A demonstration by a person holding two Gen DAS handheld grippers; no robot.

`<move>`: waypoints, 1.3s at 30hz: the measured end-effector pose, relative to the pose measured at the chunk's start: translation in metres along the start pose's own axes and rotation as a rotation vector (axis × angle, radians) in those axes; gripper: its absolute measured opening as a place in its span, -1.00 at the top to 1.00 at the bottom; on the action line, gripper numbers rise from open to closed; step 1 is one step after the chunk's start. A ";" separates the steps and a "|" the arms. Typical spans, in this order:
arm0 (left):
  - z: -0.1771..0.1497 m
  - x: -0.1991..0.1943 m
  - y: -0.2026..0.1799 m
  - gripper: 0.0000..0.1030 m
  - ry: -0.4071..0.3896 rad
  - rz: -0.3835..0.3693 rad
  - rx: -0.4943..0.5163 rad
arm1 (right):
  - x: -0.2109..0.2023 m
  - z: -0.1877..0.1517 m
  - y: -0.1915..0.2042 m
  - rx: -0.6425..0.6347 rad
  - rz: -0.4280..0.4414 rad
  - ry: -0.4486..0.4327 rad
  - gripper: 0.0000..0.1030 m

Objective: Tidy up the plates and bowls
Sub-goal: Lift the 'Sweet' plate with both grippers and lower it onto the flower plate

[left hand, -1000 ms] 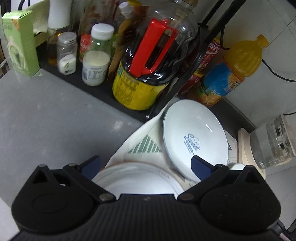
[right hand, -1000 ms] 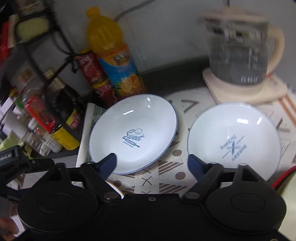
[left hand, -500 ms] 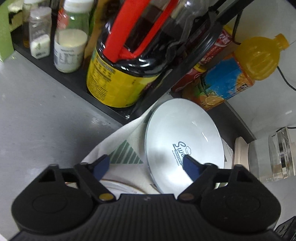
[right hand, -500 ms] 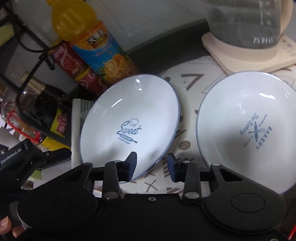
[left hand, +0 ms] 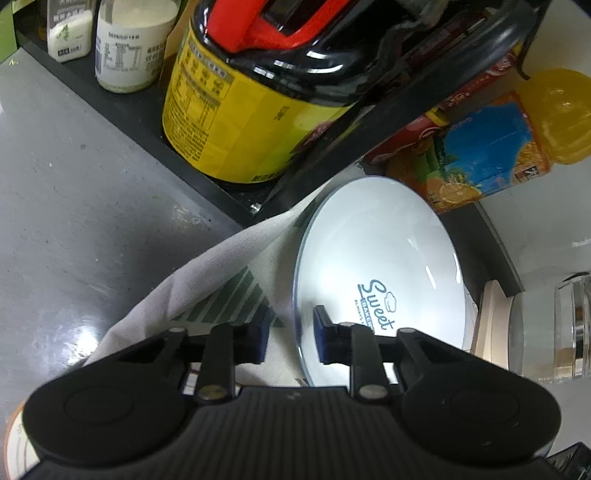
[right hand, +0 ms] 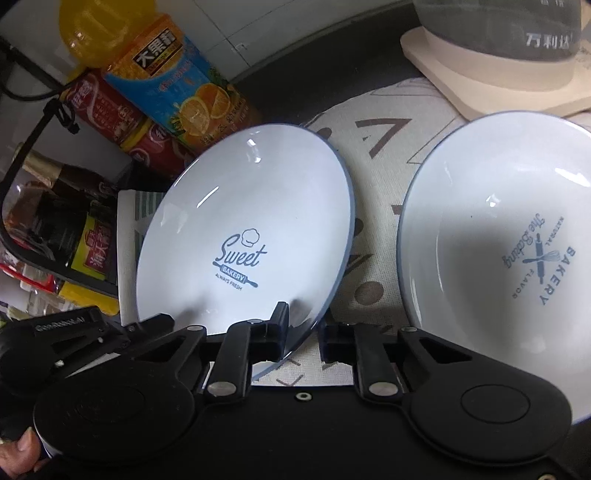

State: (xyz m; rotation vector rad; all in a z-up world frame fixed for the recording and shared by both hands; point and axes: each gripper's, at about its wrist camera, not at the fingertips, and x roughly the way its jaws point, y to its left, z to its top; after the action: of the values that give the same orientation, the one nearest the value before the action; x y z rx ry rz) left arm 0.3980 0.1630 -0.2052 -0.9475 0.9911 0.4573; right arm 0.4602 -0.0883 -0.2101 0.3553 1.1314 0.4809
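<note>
I am working over the patterned cloth point(right hand: 373, 221), which is lying on the grey counter point(left hand: 74, 206), and I am taking it as my landmark. At its back edge the glass kettle point(right hand: 495, 33) is standing on a beige base, and at its back left corner the orange juice bottle point(right hand: 162, 74) is leaning. On the cloth's right part the Bakery bowl point(right hand: 498, 251) is resting. On its left part the Sweet plate point(right hand: 243, 236) is sitting tilted, with its near rim lifted off the cloth.

My right gripper point(right hand: 303, 332) is nearly closed, and its jaws are straddling the near right rim of the Sweet plate; I cannot tell if they are already pinching it. My left gripper point(left hand: 290, 332) is also narrowed, with the plate's left rim standing between its jaws, one finger over the cloth and the other inside the plate.
</note>
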 end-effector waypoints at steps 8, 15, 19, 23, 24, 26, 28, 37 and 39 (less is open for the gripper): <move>-0.002 0.011 0.001 0.86 0.009 -0.044 -0.035 | 0.003 0.001 -0.005 0.020 0.008 -0.007 0.71; -0.014 -0.005 -0.016 0.86 -0.052 -0.020 0.089 | -0.011 -0.003 0.006 -0.077 -0.023 -0.083 0.71; -0.020 -0.011 -0.015 0.85 -0.053 -0.037 0.098 | -0.023 -0.007 0.011 -0.109 -0.030 -0.126 0.71; -0.024 -0.023 -0.011 0.86 -0.074 -0.052 0.100 | -0.032 -0.013 0.017 -0.149 -0.033 -0.158 0.71; -0.025 -0.025 -0.011 0.86 -0.075 -0.054 0.103 | -0.033 -0.014 0.018 -0.149 -0.032 -0.161 0.71; -0.027 -0.031 -0.011 0.86 -0.079 -0.057 0.109 | -0.037 -0.017 0.018 -0.149 -0.029 -0.167 0.71; -0.031 -0.038 -0.010 0.86 -0.088 -0.059 0.118 | -0.041 -0.020 0.019 -0.151 -0.025 -0.173 0.71; -0.050 -0.068 0.001 0.85 -0.098 -0.084 0.121 | -0.066 -0.041 0.022 -0.178 -0.013 -0.196 0.71; -0.056 -0.075 0.005 0.85 -0.104 -0.092 0.131 | -0.071 -0.047 0.021 -0.174 -0.011 -0.198 0.71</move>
State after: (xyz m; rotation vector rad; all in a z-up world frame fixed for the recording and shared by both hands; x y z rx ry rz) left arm 0.3292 0.1250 -0.1552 -0.8394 0.8690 0.3560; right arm 0.3889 -0.1072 -0.1628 0.2388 0.8919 0.5183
